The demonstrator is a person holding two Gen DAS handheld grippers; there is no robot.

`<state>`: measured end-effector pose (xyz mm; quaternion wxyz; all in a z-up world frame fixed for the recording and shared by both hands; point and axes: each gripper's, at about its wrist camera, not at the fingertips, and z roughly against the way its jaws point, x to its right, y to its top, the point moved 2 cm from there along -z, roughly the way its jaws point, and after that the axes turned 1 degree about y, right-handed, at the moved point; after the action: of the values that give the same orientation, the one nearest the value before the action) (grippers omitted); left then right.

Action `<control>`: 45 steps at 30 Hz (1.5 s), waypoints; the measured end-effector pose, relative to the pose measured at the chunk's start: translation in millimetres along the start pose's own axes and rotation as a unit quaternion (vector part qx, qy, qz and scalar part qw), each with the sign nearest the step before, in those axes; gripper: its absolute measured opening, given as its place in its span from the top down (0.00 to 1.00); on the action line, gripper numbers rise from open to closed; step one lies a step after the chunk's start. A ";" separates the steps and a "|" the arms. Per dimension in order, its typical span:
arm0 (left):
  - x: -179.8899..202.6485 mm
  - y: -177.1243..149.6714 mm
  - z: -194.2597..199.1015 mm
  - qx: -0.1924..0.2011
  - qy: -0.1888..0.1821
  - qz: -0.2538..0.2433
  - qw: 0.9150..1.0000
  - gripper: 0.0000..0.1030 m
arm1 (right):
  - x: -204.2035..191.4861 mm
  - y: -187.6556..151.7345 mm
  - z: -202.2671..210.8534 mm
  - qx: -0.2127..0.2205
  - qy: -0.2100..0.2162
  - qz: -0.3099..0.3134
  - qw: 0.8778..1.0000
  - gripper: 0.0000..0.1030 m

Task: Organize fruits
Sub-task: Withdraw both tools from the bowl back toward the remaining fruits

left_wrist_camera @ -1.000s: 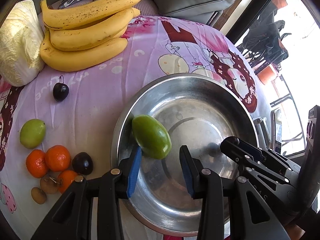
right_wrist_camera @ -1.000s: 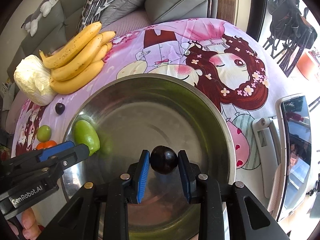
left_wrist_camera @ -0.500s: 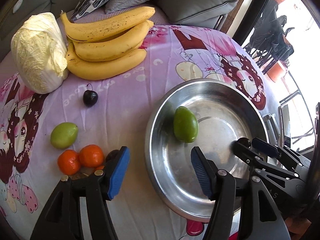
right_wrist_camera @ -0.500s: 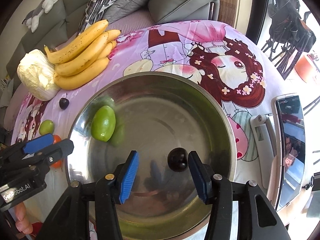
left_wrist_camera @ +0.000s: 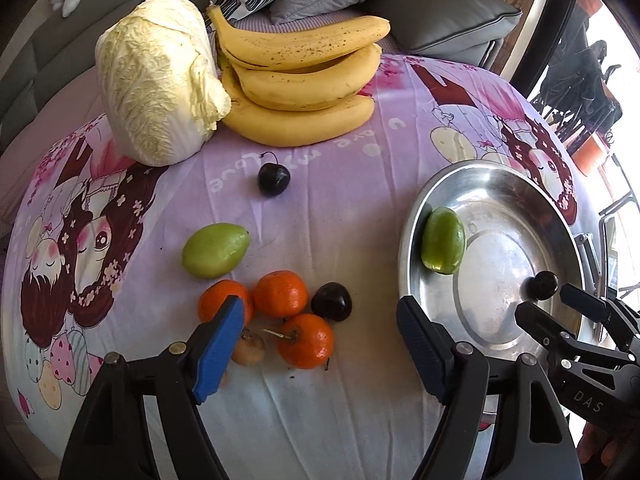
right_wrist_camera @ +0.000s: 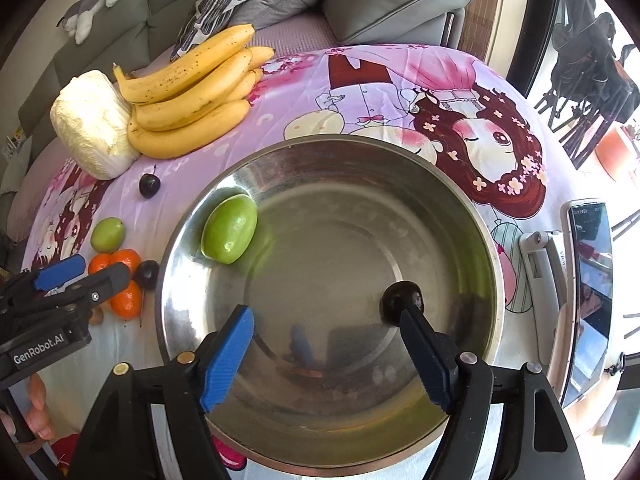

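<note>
Since 0.5 s ago: left gripper (left_wrist_camera: pixel 320 344), wide open and empty, has shifted over small orange tangerines (left_wrist_camera: pixel 280 294). Right gripper (right_wrist_camera: pixel 326 346) also spread, empty. Oval green fruit (right_wrist_camera: pixel 229 229) lies in round steel bowl (right_wrist_camera: pixel 460 192) at the left wall, long axis apparently toward the far rim.

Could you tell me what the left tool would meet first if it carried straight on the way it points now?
Probably the nearest tangerine, which lies between the open left tool fingers with the dark cherry just beyond it, though depth is hard to judge.
</note>
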<state>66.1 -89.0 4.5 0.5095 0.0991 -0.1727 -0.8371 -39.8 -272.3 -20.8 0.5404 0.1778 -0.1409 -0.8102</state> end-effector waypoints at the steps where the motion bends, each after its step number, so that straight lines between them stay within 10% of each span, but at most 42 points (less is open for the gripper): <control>1: -2.9 -0.2 0.6 0.002 0.001 0.002 1.000 0.23 | -2.4 -0.4 0.2 -0.001 0.000 0.002 1.000 0.21; 18: -79.5 -2.5 10.8 0.026 0.059 0.062 0.996 0.16 | -53.5 -1.9 -6.5 -0.012 0.005 0.042 0.999 0.07; 45: -152.4 -17.5 3.2 0.038 0.031 0.179 0.983 0.06 | -157.4 -1.0 -16.1 -0.014 0.055 0.146 0.988 0.00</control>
<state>121.0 54.3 -0.9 0.6522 0.1113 -0.2033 -0.7218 22.0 -126.8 -14.3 0.6622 0.1923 -0.1243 -0.7135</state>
